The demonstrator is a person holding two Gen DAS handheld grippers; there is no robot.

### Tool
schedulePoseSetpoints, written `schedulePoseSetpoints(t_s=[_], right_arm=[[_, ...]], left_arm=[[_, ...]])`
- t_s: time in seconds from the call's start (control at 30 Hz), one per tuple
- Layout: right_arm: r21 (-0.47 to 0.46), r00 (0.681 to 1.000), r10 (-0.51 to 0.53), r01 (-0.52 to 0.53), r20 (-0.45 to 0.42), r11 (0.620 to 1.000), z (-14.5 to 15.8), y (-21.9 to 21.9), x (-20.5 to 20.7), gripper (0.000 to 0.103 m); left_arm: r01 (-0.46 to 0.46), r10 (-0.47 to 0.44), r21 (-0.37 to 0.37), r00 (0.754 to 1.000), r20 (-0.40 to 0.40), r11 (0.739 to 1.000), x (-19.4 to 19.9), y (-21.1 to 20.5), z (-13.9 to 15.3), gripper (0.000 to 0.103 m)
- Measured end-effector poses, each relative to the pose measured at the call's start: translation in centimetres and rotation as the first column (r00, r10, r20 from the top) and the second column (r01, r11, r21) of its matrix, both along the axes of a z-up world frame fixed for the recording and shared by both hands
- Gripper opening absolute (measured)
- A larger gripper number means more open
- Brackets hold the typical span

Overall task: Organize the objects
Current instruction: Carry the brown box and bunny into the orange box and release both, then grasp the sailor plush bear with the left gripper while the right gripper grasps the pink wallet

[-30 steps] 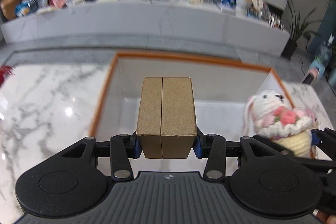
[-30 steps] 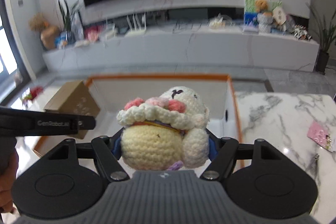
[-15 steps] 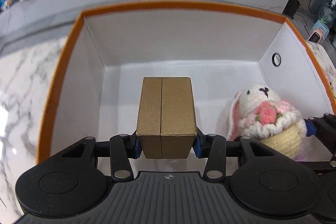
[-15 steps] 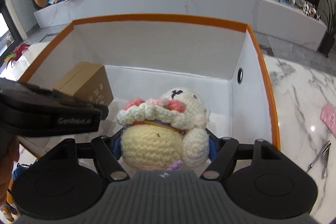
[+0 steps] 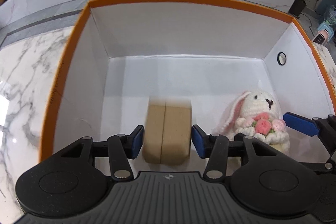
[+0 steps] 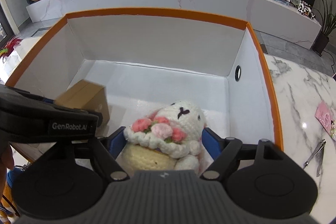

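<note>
Inside the box: both task items are seen within the orange-rimmed white box [image 5: 63, 68], which serves as the landmark below.
Box: it is set on the marble table [image 5: 23, 77]; its floor is bare towards the far wall.
Cardboard carton: the brown carton [image 5: 168, 131] is seen near the box's front, left of centre, motion-blurred; whether it is resting on the floor cannot be told.
Crochet bunny: the bunny [image 6: 168, 135] is placed at the box's front right, apparently on the floor, upright and facing the camera.
Step in hand: release is judged to be under way, both items being let go inside the box.
Left gripper: the left gripper [image 5: 168, 141] is held low over the box's front edge, jaws spread, pads clear of the carton on each side.
Right gripper: the right gripper [image 6: 164, 143] is held beside it, blue pads parted around the bunny with little or no contact.
Next move: a straight lift out of the box is called for, pads kept wide so neither item is dragged or tipped.
Remaining: nail clippers [image 6: 315, 152] and a pink card [image 6: 326, 119] are seen on the table right of the box.
</note>
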State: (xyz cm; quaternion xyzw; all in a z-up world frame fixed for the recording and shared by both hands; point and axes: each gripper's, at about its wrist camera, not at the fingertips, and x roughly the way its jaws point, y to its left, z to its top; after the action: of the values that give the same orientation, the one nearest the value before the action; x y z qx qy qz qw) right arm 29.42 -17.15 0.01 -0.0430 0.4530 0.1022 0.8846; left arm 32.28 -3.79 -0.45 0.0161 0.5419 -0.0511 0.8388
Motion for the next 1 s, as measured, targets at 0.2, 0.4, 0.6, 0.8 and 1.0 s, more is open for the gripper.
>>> schedulePoseSetpoints(t_s=[0.2,0.4,0.6,0.8,1.0], right_arm=[[-0.002,1.000,0.007,-0.007,0.016,1.000,0.4,-0.1,-0.2,0.080],[-0.035,0.995,0.049,-0.046,0.088,0.998,1.6,0.4,-1.2,0.087],[-0.064,0.986,0.057,-0.048,0.155,0.997,3.4,0.2,-2.7,0.091],[-0.068,0.979,0.061,-0.048,0.197,0.997,5.8,-0.5,-5.5,0.094],[-0.001,0.972,0.068,-0.070,0.227,0.998,7.6,-1.6,-10.3,0.097]], left_arm=[[-0.017,0.017,-0.042,1.000,-0.004,0.999,0.0,0.7,0.3,0.062],[-0.013,0.015,-0.054,0.999,0.036,0.998,-0.9,1.0,2.0,0.062],[-0.027,0.035,-0.079,0.994,0.103,0.997,-2.6,2.2,4.8,0.063],[-0.019,0.032,-0.080,0.987,0.159,0.997,-5.7,3.6,6.9,0.066],[-0.003,0.011,-0.045,0.982,0.189,0.999,-10.2,5.3,7.5,0.068]])
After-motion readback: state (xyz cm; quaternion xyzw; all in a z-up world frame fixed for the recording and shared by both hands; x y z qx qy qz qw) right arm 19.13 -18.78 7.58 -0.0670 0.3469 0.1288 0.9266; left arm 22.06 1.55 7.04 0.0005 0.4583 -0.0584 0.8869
